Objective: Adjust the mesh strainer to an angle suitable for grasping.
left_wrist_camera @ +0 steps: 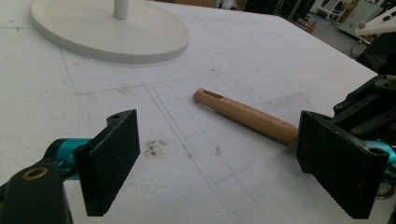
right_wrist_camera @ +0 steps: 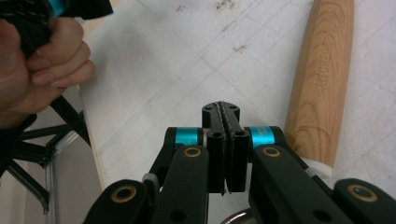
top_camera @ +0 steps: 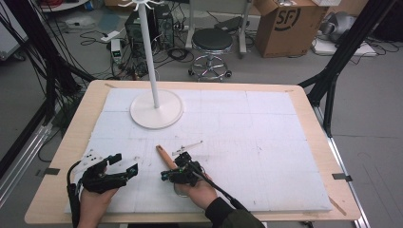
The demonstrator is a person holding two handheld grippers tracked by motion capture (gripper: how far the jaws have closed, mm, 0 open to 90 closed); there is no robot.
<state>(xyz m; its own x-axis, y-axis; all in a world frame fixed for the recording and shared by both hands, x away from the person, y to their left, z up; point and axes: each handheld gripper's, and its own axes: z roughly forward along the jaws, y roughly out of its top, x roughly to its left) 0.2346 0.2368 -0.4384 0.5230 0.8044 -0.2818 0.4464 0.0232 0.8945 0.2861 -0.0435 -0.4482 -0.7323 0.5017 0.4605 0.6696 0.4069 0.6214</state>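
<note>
Wooden-handled utensil (top_camera: 166,157) is seen lying flat on the white worktop (top_camera: 266,142), near the front edge, mid-width, just beside the right claw (right_wrist_camera: 226,112), which is pressed fully shut on nothing. Left claw (left_wrist_camera: 233,163) is held wide open and empty toward the front-left corner. Risk: handle may be nudged or rolled aside if approached with shut jaws
</note>
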